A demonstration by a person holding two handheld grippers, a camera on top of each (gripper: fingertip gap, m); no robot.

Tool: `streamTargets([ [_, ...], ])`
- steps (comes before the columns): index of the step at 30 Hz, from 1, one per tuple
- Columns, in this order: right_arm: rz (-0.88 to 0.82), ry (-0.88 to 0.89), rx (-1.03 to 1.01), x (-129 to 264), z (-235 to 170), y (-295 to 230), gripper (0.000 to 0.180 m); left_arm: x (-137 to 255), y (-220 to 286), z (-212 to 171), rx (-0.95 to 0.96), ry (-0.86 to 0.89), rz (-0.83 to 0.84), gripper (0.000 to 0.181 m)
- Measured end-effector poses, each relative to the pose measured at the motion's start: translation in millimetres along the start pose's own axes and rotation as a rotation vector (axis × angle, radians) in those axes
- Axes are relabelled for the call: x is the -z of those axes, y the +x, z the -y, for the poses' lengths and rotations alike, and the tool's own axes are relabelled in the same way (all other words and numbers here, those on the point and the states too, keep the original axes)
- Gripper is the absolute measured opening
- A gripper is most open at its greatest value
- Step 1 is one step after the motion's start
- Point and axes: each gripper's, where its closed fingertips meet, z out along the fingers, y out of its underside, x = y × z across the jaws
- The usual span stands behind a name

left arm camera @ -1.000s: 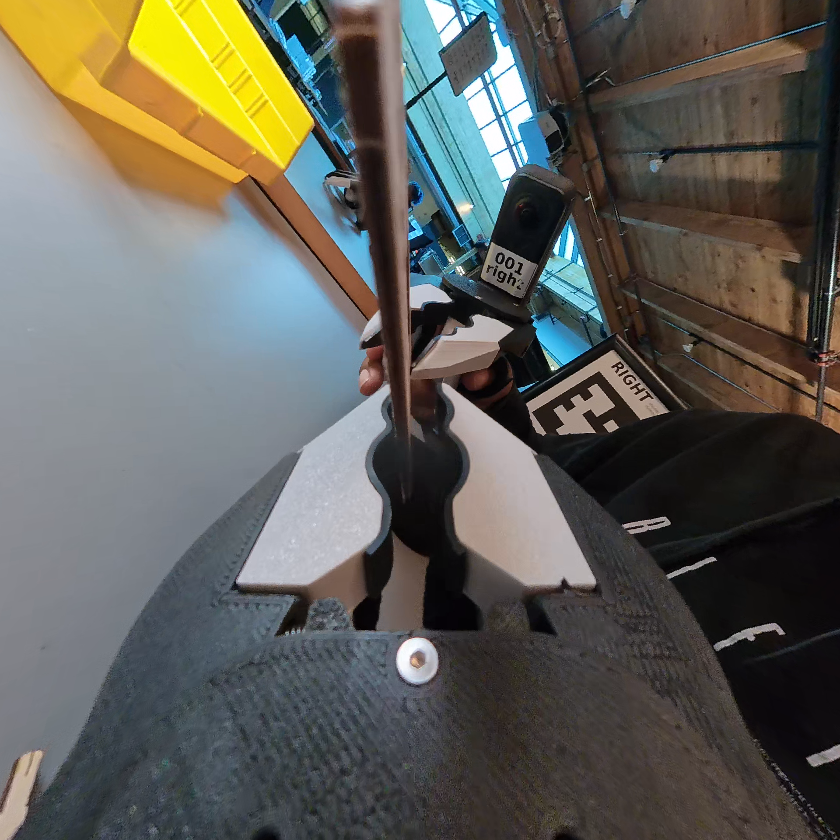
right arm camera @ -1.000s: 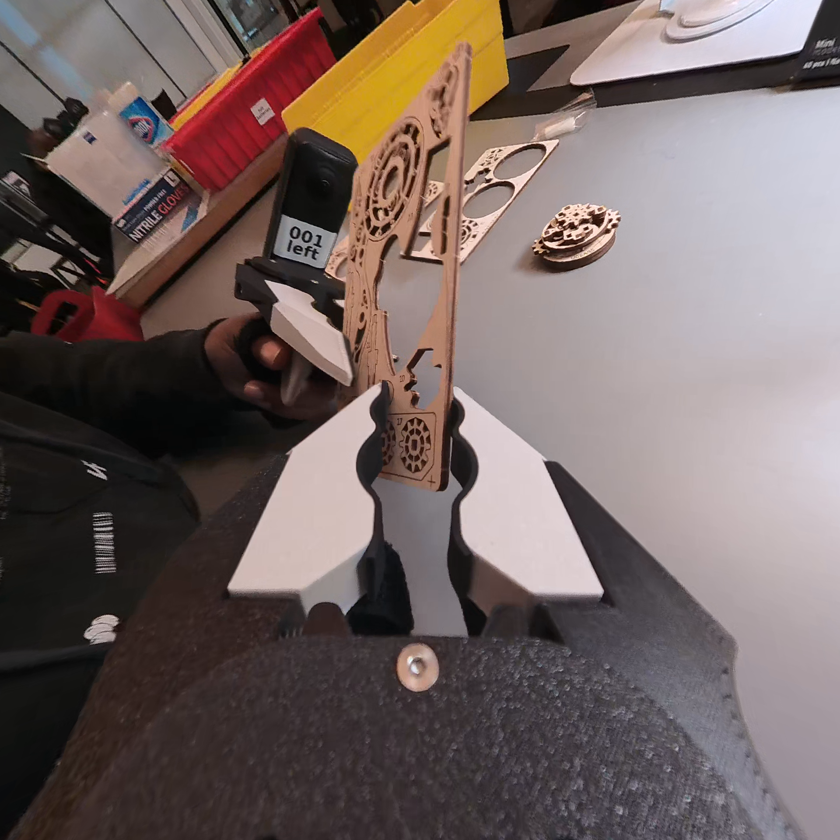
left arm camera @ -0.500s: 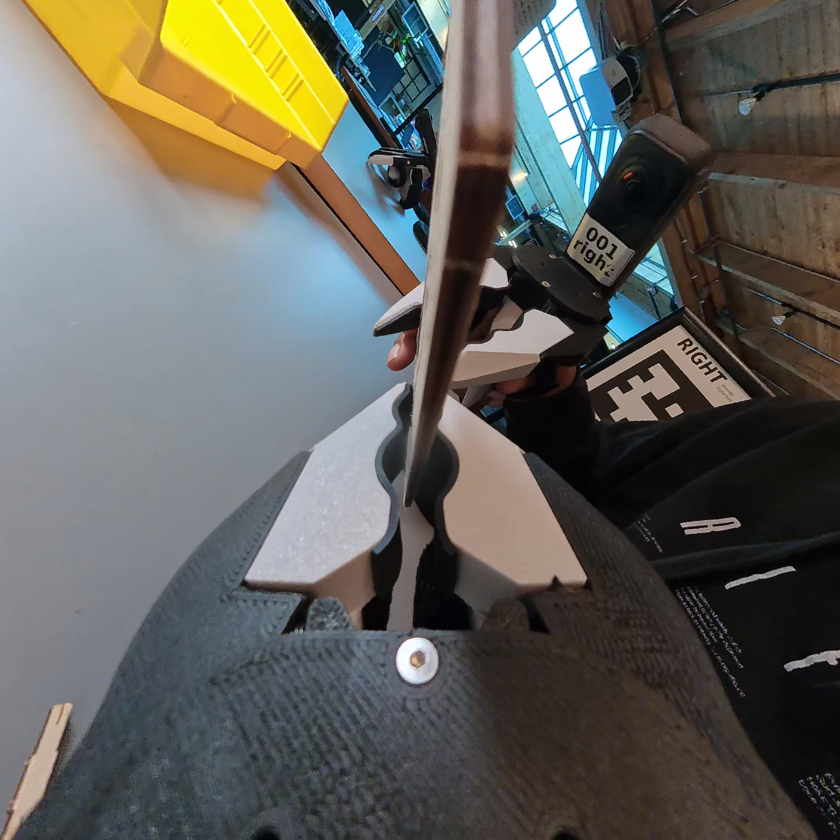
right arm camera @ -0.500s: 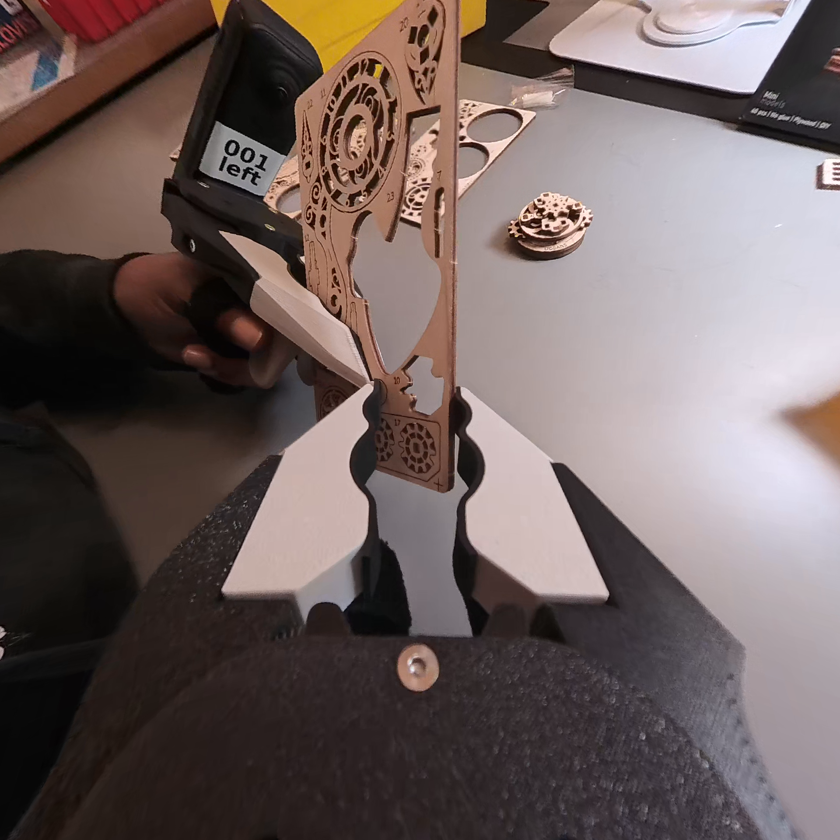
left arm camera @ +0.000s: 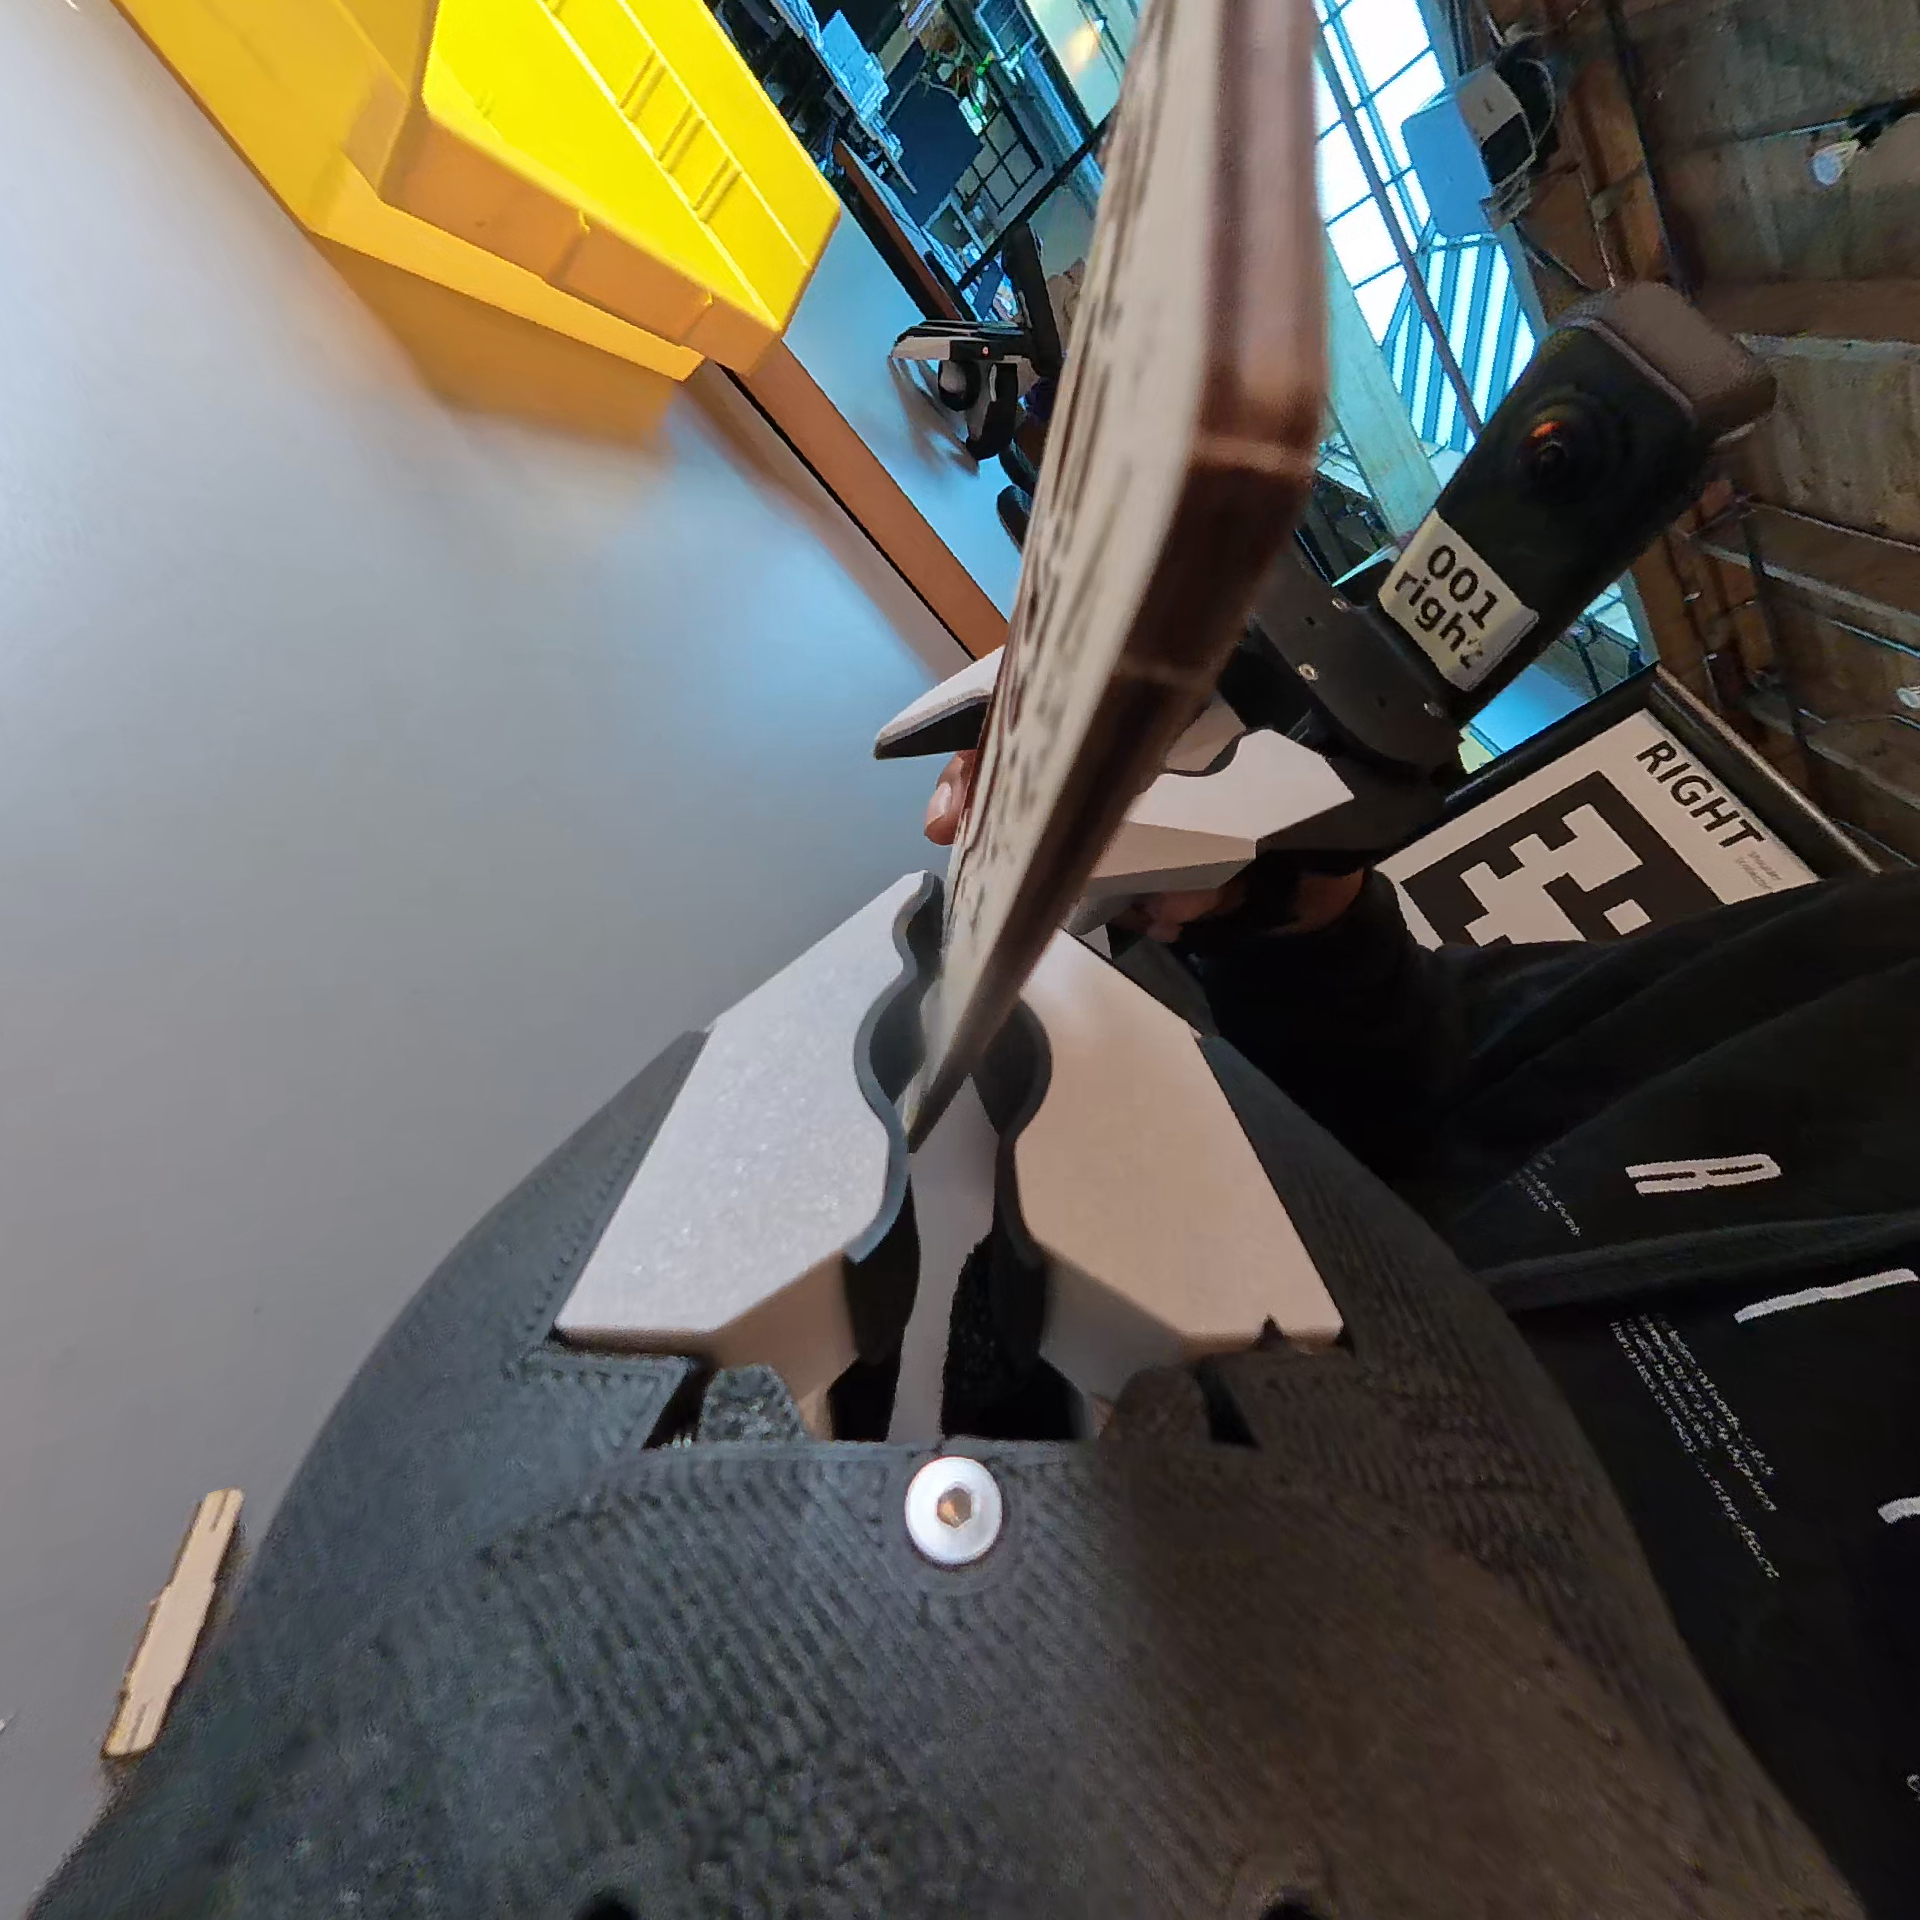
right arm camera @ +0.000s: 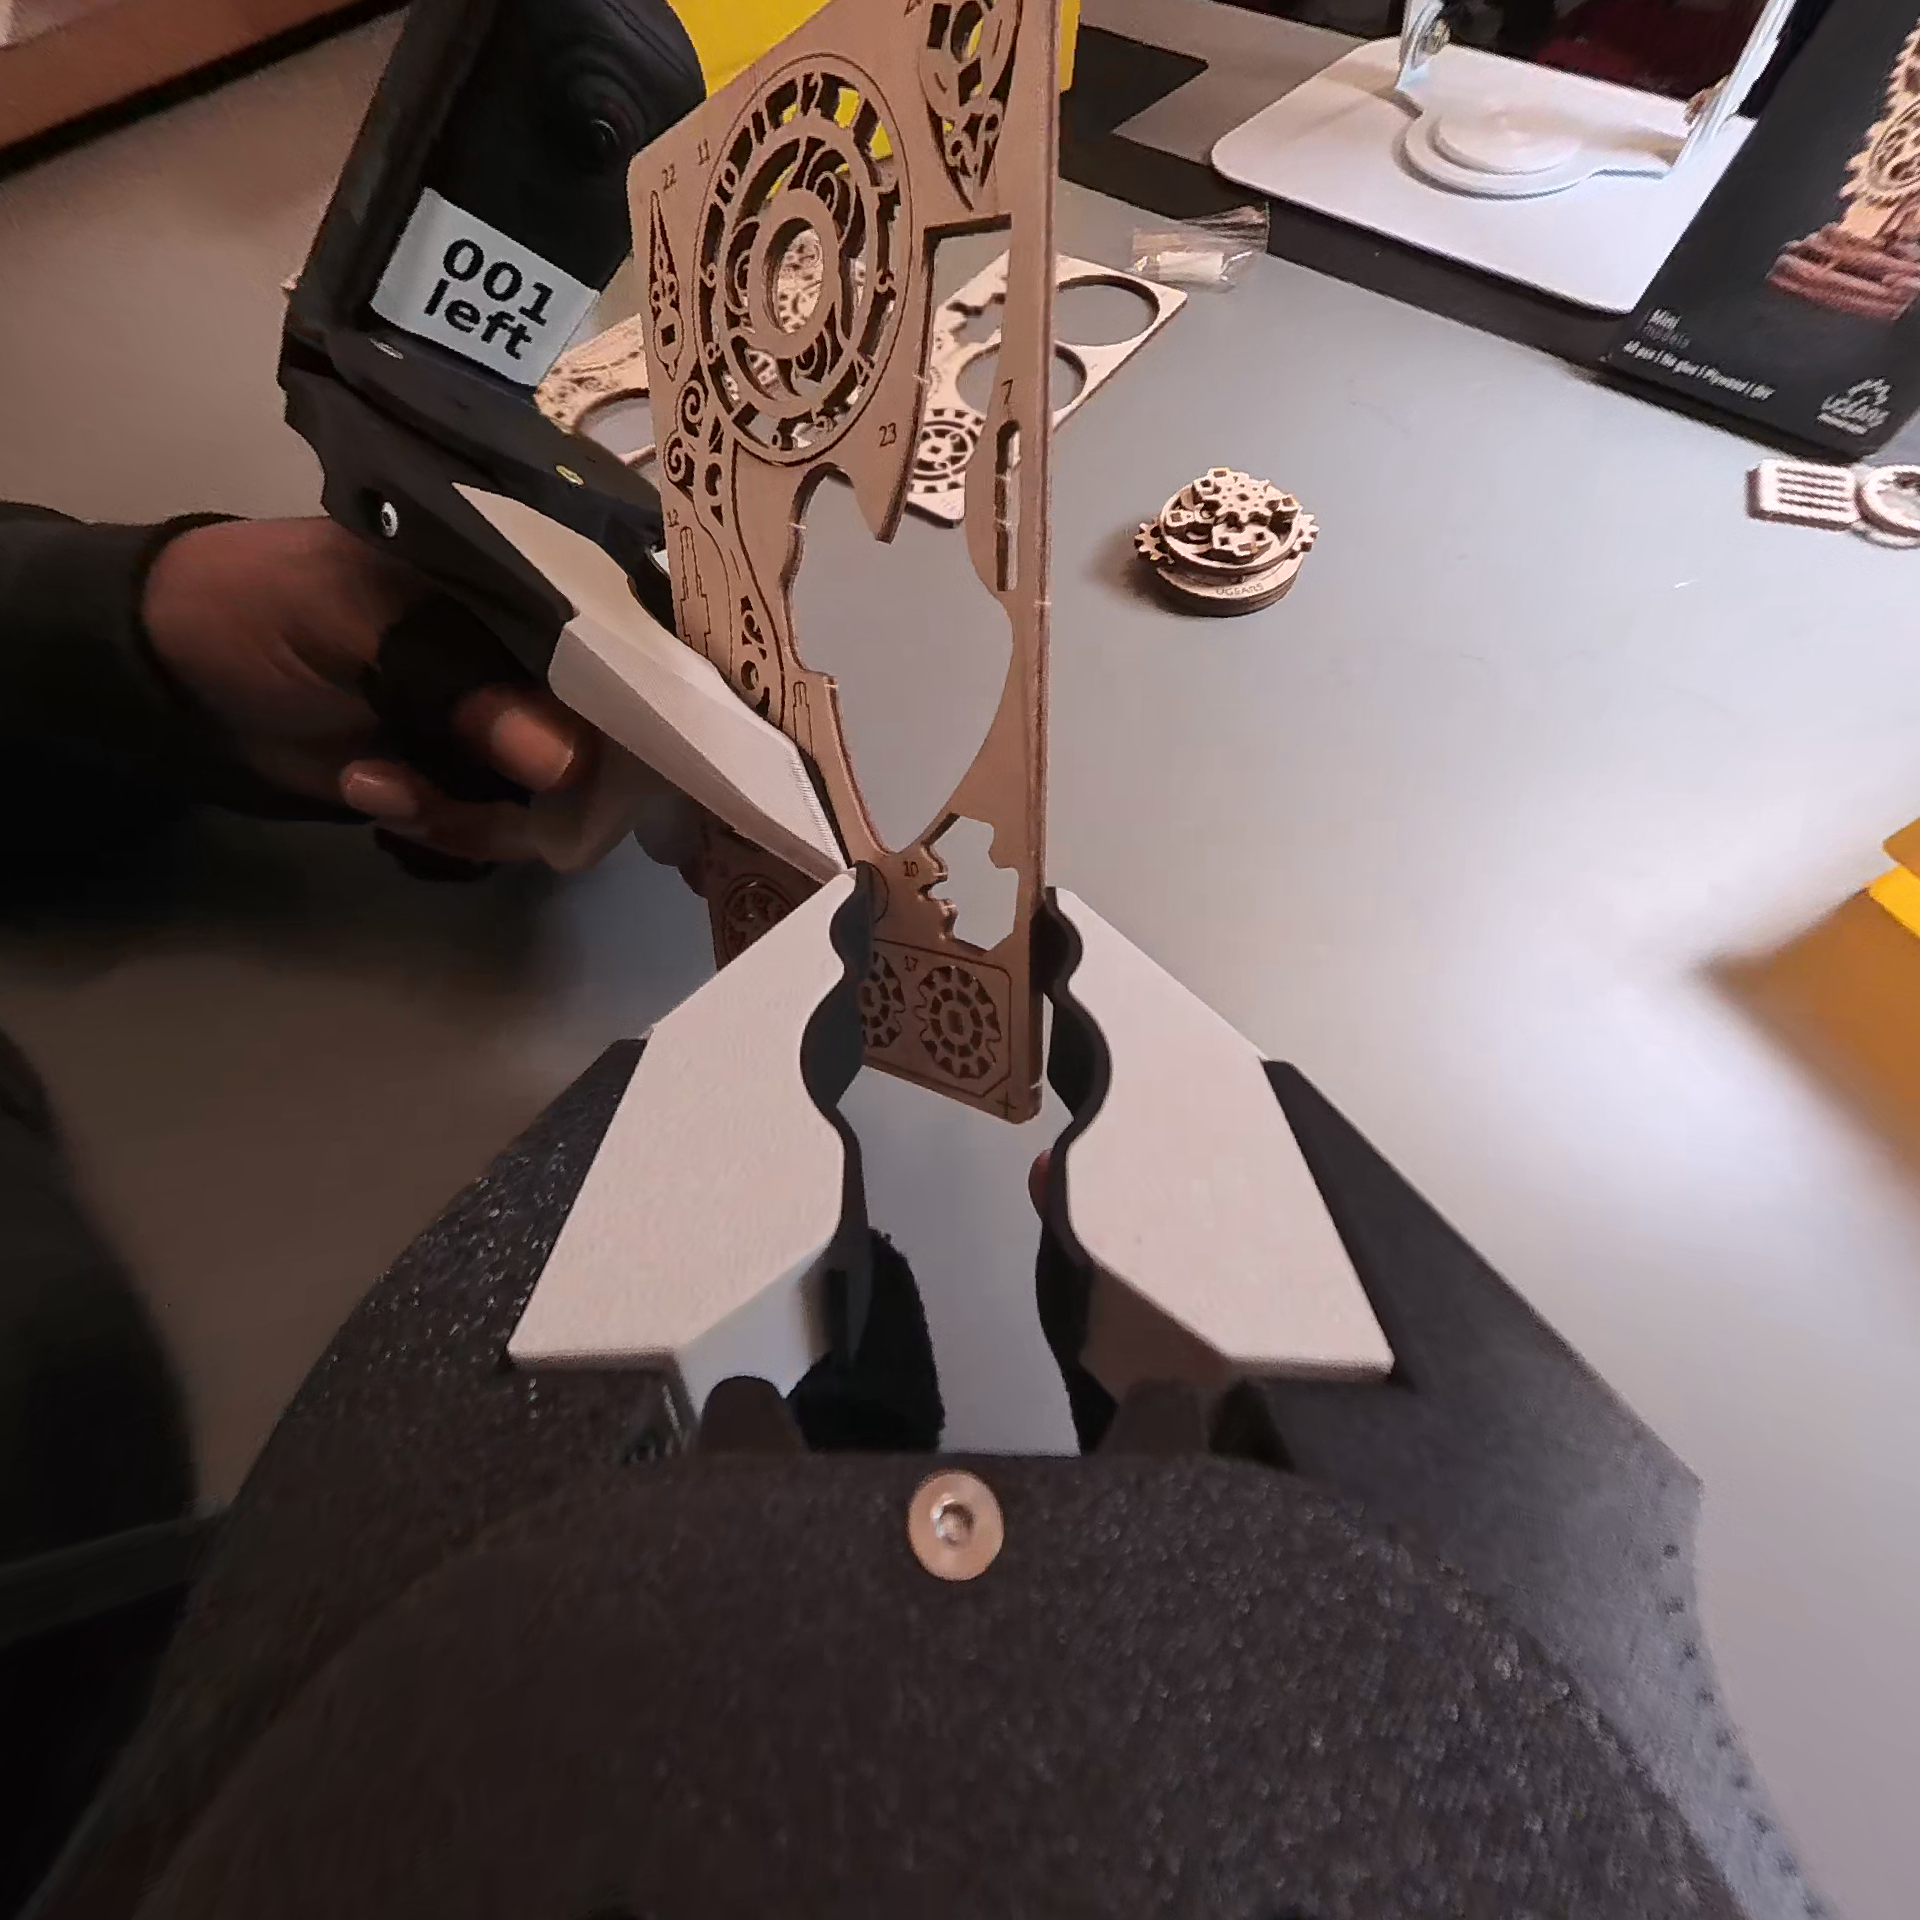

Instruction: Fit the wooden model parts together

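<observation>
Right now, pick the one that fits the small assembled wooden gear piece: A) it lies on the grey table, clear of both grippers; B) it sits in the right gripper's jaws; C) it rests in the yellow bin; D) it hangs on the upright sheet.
A: the assembled gear piece sits alone on the grey table, beyond the upright wooden sheet.

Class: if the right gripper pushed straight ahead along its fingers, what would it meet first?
Probably the wooden sheet, standing upright between the right gripper's open fingers; next, likely the left gripper clamping it. Depth is unclear.
</observation>
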Motion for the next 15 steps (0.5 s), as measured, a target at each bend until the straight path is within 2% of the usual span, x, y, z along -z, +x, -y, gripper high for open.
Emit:
streamTargets([
  [4,-0.065,0.027,0.058,-1.2,0.9,1.1,0.029,0.9,-2.5,-0.1,-0.003,-0.002,0.01,0.003],
  [5,-0.055,0.039,0.042,-1.2,0.9,0.2,0.029,1.5,-1.2,-0.4,-0.003,-0.005,-0.003,0.003],
  [8,0.11,0.076,-0.176,1.8,-0.5,-3.9,0.028,0.6,5.8,-0.9,0.004,-0.02,-0.049,0.001],
  [15,0.125,0.031,-0.17,-0.1,-6.1,-3.9,0.028,0.7,3.1,-2.8,-0.09,-0.059,0.012,0.002],
])
